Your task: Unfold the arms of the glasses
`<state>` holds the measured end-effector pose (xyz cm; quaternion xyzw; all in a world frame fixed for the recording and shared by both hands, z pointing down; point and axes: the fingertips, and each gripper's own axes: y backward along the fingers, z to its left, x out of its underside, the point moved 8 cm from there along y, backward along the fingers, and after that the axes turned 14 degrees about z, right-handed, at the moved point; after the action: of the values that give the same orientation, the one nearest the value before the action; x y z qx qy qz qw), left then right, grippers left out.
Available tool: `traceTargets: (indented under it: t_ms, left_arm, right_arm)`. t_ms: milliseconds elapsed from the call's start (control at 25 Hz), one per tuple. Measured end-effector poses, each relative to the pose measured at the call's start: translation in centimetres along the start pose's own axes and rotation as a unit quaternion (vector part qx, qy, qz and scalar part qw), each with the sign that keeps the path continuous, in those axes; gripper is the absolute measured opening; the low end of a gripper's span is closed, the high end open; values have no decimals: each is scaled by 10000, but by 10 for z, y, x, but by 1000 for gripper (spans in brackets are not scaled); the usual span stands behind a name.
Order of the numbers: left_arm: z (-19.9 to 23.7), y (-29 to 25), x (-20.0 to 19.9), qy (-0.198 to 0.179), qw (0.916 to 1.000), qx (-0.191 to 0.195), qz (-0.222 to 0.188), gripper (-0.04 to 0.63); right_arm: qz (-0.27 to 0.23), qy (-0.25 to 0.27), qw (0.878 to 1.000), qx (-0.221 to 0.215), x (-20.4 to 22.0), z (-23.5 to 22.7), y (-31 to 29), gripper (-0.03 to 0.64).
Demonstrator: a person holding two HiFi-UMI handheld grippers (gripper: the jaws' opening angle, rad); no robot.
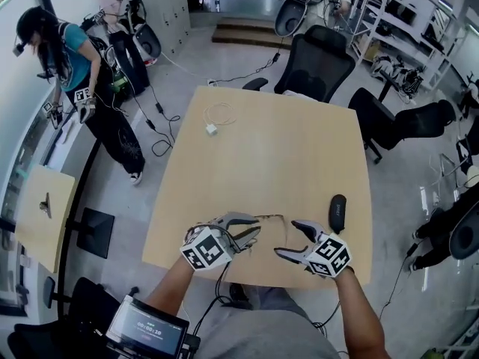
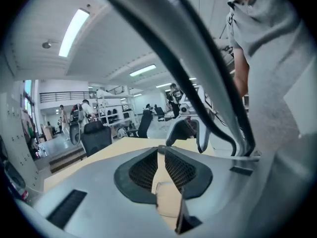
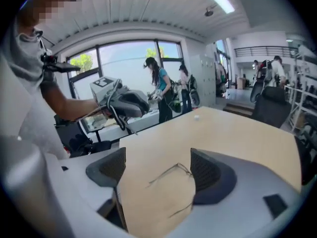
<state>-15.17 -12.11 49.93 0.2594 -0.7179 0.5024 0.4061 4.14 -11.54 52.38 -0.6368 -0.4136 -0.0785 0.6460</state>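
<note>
Pale wood is showing across the table (image 1: 277,148), and the glasses (image 1: 273,224) are lying on it near the person's edge, between the two claws. They are thin wire-framed glasses, and their lines are too fine to tell how far the arms are folded.

From the right gripper view the right claw (image 3: 158,157) is standing wide apart, with the glasses (image 3: 171,175) lying flat on the table in the gap. One end is sitting close against the right-hand pad, though I cannot tell whether it is touching. In the head view this right claw (image 1: 286,238) is pointing toward the frame from the right.

Across from it, the left claw (image 1: 256,232) is hovering just beside the glasses. In its own view the left claw (image 2: 159,155) is drawn together, its tips meeting and only a narrow wedge of table showing between the pads.

A black oblong case (image 1: 337,212) is lying near the right claw. A white charger with its coiled cable (image 1: 212,128) is sitting well apart, toward the far side.
</note>
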Motion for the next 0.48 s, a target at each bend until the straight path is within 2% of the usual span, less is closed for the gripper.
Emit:
traceTargets:
  t_ms: [120, 160, 200, 240, 360, 480]
  left_arm:
    - [6, 25, -25, 425, 9966, -389, -596, 43]
    - [7, 33, -33, 587, 9938, -523, -791, 43]
    - [7, 42, -41, 735, 9904, -667, -967, 43]
    - [8, 50, -50, 867, 9865, -822, -1125, 43]
    - [5, 76, -73, 1247, 9714, -1305, -1540, 43]
    - [-5, 100, -94, 1552, 9541, -1750, -1872, 43]
  right_arm:
    - [-641, -70, 9974, 336, -23, 12, 31, 398]
    - [-854, -138, 9952, 457, -28, 13, 45, 311]
    - [-1115, -296, 9918, 555, -33, 14, 60, 66]
    - [-1421, -531, 9865, 616, -37, 13, 77, 21]
    - [-2219, -1003, 9667, 792, -46, 15, 122, 9]
    - [-2615, -700, 9559, 1137, -53, 28, 162, 8]
